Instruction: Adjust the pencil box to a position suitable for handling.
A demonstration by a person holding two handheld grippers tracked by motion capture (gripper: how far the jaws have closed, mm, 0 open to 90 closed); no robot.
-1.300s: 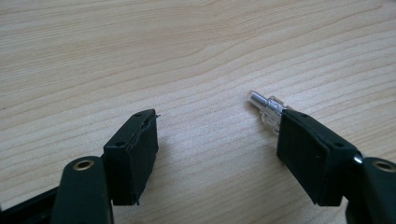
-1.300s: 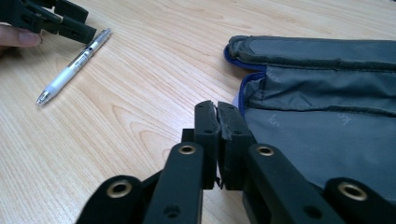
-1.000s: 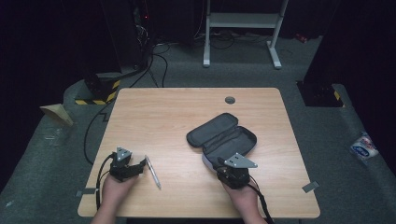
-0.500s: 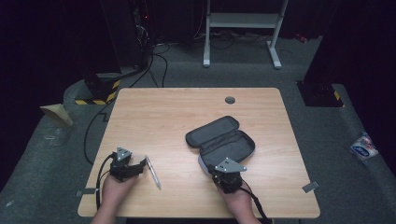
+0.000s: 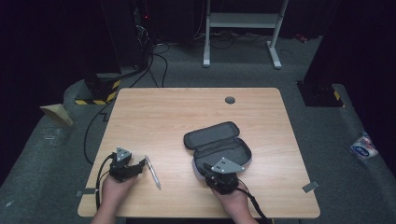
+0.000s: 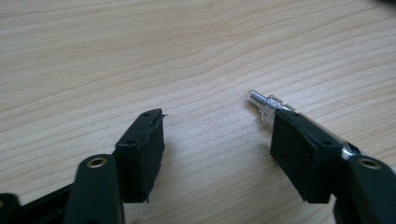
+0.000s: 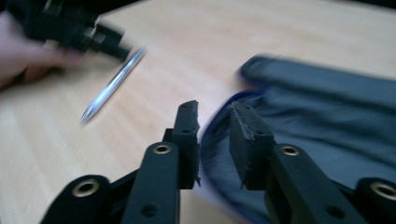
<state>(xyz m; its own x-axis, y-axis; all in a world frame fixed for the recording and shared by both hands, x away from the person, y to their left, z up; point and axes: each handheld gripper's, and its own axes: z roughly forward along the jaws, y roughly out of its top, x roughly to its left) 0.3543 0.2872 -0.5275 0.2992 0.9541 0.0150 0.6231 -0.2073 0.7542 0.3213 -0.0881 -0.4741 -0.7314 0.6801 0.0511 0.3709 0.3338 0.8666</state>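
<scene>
Pen (image 5: 152, 171) lies flat on the table (image 5: 196, 116), near the front edge on the left side. It sits just beside the left gripper (image 5: 138, 167). To its right, well apart, is the case (image 5: 217, 145). The case lies open, with its lid flipped back, and the right gripper (image 5: 215, 173) is at its near rim.

My guess is that the pen has to go into the case. The case is open, so that part looks done. The pen is not picked up yet. It must be grabbed, lifted, carried over and put inside. Then the case may need to be closed.

In the left gripper view, the left gripper (image 6: 217, 133) stands partly open, and its jaws have just been closing a little. Bare wood shows between the two jaws. The pen (image 6: 268, 103) is not in the gap. Its tip pokes out from behind the right-hand jaw, just beside it or touching it from outside. So the left gripper holds nothing.

In the right gripper view, the right gripper (image 7: 215, 116) is open a small way, and its jaws have just been opening. The case (image 7: 327, 116) rim lies by the gap, but the picture is blurry. The pads do not seem to pinch it.
</scene>
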